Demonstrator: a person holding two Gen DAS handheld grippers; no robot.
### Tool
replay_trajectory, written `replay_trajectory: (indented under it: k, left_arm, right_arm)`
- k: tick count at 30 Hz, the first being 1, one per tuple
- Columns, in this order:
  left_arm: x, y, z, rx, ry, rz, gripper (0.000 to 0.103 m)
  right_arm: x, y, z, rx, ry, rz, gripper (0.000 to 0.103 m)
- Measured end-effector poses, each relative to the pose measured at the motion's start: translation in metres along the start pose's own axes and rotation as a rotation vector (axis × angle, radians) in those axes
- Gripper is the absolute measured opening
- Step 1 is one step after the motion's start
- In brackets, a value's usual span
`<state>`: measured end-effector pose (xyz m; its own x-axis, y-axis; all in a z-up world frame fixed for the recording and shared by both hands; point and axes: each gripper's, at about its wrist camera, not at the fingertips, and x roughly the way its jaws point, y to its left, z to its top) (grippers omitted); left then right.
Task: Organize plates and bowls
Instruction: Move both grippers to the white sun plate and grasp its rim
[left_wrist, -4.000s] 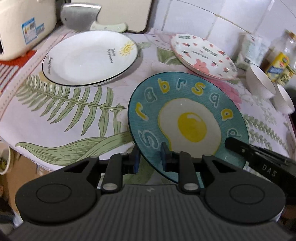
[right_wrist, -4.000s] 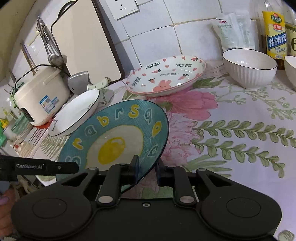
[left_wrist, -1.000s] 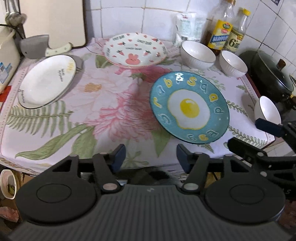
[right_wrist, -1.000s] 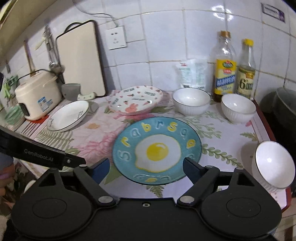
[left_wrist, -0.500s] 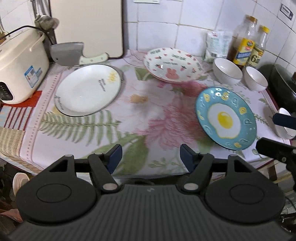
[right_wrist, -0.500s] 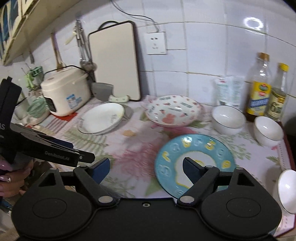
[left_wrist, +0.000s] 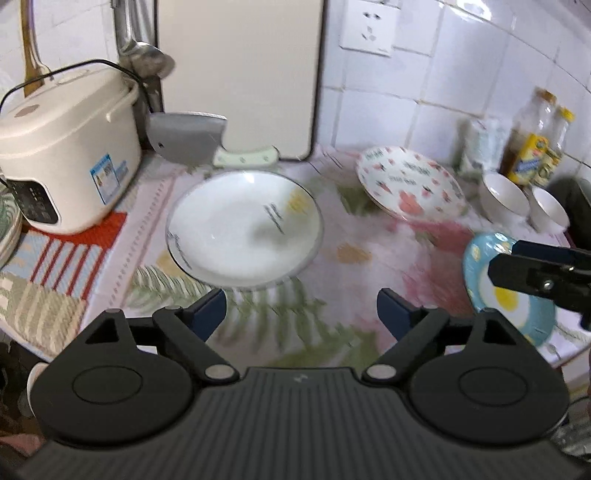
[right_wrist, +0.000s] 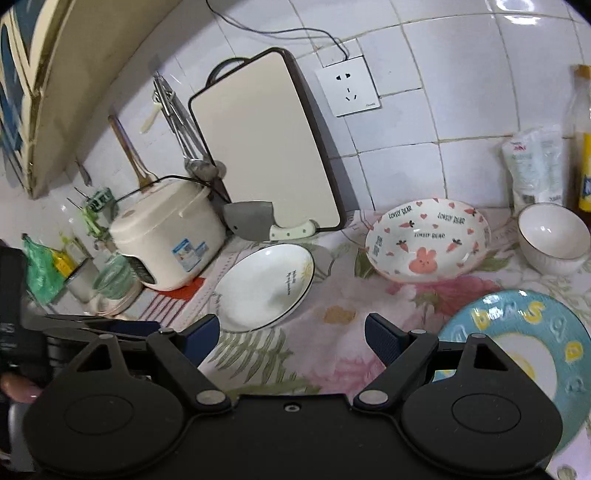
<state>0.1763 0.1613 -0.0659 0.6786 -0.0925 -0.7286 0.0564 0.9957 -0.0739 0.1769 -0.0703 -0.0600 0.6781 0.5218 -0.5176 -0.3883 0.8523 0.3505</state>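
Observation:
A white plate with a black rim (left_wrist: 243, 229) lies on the floral tablecloth just ahead of my open, empty left gripper (left_wrist: 301, 312); it also shows in the right wrist view (right_wrist: 264, 286). My right gripper (right_wrist: 291, 338) is open and empty, near the white plate's right side. A teal fried-egg plate (left_wrist: 506, 291) (right_wrist: 517, 339) lies flat at the right. A pink rabbit-print plate (left_wrist: 406, 184) (right_wrist: 424, 240) sits at the back. Two white bowls (left_wrist: 506, 197) (left_wrist: 550, 214) stand at the far right; one shows in the right wrist view (right_wrist: 552, 232).
A cream rice cooker (left_wrist: 66, 155) (right_wrist: 166, 236) stands at the left. A cleaver (left_wrist: 188, 136) (right_wrist: 255, 219) leans against an upright cutting board (left_wrist: 240, 74) (right_wrist: 266, 144). Oil bottles (left_wrist: 532, 140) and a pouch (right_wrist: 533, 166) stand against the tiled wall. Cups (right_wrist: 110, 280) sit far left.
Both grippers have swung left and moved closer, from the teal egg plate toward the white plate. The teal plate stays flat on the cloth. Both grippers stay open.

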Motion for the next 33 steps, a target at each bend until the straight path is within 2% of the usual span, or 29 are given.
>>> replay_trajectory:
  k: [8,11,18,27,31,32,33]
  left_arm:
    - [0.044,0.048,0.001,-0.022,-0.072,0.061,0.089]
    - [0.062,0.068,0.001,-0.074,-0.055,0.063,0.089]
    - [0.099,0.09,-0.003,-0.14,-0.006,0.083,0.089]
    - [0.131,0.105,-0.003,-0.188,0.015,0.144,0.089]
    - [0.138,0.114,-0.004,-0.239,0.025,0.09,0.084]
    - [0.139,0.115,-0.004,-0.247,0.03,0.077,0.082]
    - [0.141,0.116,-0.004,-0.254,0.044,0.066,0.07]
  right_arm:
    - [0.08,0.011,0.002,-0.091,0.022,-0.061,0.088]
    - [0.107,0.015,0.002,-0.097,0.025,-0.07,0.087]
    - [0.159,0.019,-0.001,0.003,0.054,-0.02,0.085]
    - [0.201,0.017,-0.005,0.056,0.095,-0.048,0.07]
    - [0.21,0.009,-0.005,0.116,0.104,-0.056,0.054]
    - [0.211,0.007,-0.005,0.13,0.107,-0.055,0.048]
    - [0.212,0.007,-0.005,0.137,0.111,-0.052,0.046]
